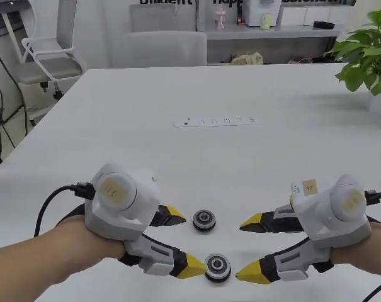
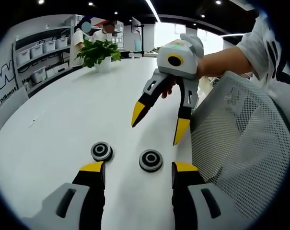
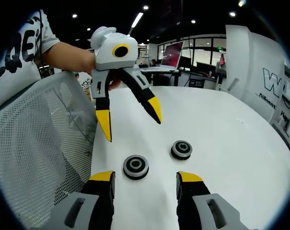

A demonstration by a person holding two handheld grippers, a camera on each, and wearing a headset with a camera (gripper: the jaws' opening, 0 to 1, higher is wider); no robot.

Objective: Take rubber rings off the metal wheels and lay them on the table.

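Two small metal wheels with black rubber rings lie flat on the white table (image 1: 177, 94): a far wheel (image 1: 204, 220) and a near wheel (image 1: 217, 267). Both stand between my two grippers, which face each other. My left gripper (image 1: 187, 242) is open, its yellow tips just left of the wheels. My right gripper (image 1: 245, 247) is open too, a little right of them. In the left gripper view the wheels (image 2: 101, 151) (image 2: 151, 160) lie just beyond my own open gripper (image 2: 138, 167), with the right gripper (image 2: 157, 129) opposite. The right gripper view shows the wheels (image 3: 135, 166) (image 3: 181, 149), my own gripper (image 3: 146, 177) and the left gripper (image 3: 131, 127).
A white power strip (image 1: 218, 121) lies mid-table. A potted plant (image 1: 366, 56) stands at the far right edge, and chairs (image 1: 165, 47) are behind the table. A mesh chair back (image 2: 240, 143) sits close at the near table edge.
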